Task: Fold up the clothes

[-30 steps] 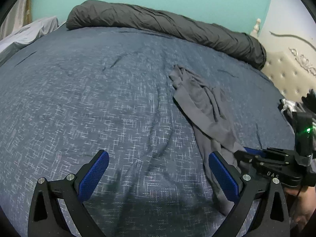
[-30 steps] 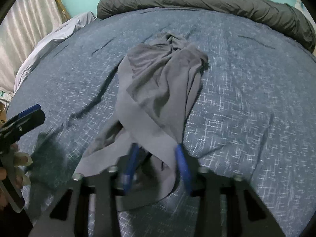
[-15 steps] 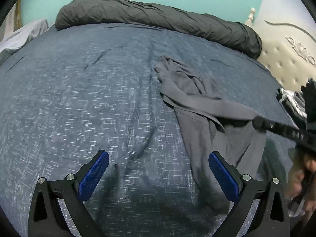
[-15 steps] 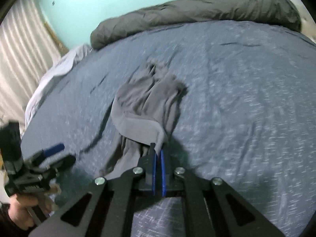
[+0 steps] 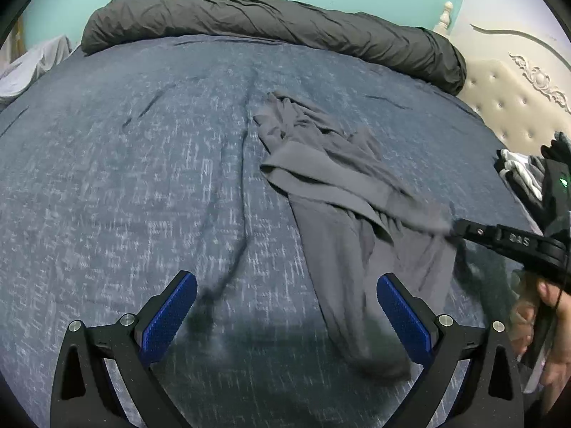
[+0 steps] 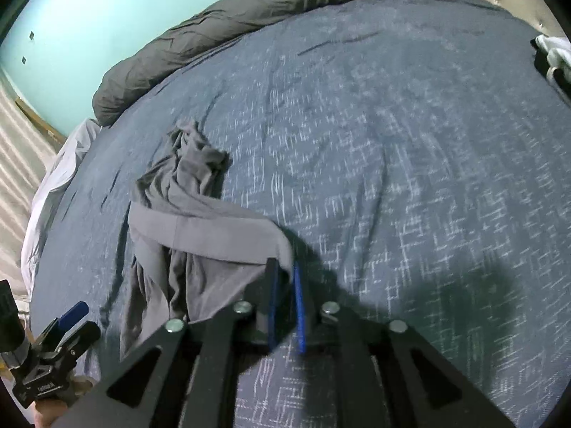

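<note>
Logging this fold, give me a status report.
Right gripper pinching gray garment's waistband, jaws just eased slightly. Left gripper open, empty. Garment crumpled on bed, nothing blocking.

The room is dim and the light is flat and cool. Both views bulge like a fishbowl, with black corners around the round picture. My right claw throws a dark shadow across the bed to its right. The bedspread's pale flecks smear into streaks, and the grey garment blurs where it is pinched.
</note>
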{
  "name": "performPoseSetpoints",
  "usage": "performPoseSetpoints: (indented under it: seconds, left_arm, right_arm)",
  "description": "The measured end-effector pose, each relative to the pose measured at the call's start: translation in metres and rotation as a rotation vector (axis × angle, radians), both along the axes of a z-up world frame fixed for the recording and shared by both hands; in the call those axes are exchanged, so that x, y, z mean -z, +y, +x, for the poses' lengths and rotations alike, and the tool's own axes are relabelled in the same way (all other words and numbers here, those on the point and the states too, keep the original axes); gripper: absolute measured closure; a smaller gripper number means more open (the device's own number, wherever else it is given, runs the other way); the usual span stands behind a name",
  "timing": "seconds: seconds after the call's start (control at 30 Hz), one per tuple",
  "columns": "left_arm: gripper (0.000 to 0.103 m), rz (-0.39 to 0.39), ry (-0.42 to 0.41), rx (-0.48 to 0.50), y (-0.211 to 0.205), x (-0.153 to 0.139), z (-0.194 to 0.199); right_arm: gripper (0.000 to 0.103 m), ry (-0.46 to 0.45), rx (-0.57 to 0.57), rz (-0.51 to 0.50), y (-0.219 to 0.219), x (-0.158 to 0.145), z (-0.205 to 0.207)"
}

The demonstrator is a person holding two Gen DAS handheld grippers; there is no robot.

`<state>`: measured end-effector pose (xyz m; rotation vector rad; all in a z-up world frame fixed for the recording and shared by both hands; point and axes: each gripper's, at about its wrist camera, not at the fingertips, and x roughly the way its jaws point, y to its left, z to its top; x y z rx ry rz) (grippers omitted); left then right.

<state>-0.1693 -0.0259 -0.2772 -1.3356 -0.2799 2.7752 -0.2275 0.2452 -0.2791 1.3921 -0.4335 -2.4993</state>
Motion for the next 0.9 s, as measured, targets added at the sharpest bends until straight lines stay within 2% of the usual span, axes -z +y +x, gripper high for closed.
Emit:
performPoseSetpoints:
  seconds: [0.1, 0.3, 0.43, 0.67, 0.8, 0.9]
  left_arm:
    - [0.0, -0.021, 0.008, -0.018, -0.008, -0.003, -0.016]
    - [0.0, -0.06, 0.007, -0.049, -0.029, -0.004, -0.049]
    - [0.0, -0.094, 0.0, -0.034, -0.031, -0.002, -0.064]
    - [0.001, -0.096, 0.0, 0.012, -0.023, 0.002, -0.083]
    - [0.006, -0.093, -0.009, 0.036, -0.02, 0.008, -0.093]
    - [0.019, -0.082, -0.016, 0.036, -0.021, 0.011, -0.098]
  right_arm:
    - [0.077, -0.005, 0.014, -0.019, 0.004, 0.001, 0.0]
    - [0.077, -0.025, -0.003, -0.048, -0.002, 0.008, -0.001]
    - [0.077, -0.027, -0.004, -0.066, -0.001, 0.01, -0.004]
    - [0.077, -0.018, -0.012, -0.081, 0.005, 0.008, 0.001]
    - [0.077, -0.024, -0.003, -0.088, 0.009, 0.011, 0.001]
    - [0.077, -0.024, 0.001, -0.091, 0.012, 0.011, 0.002]
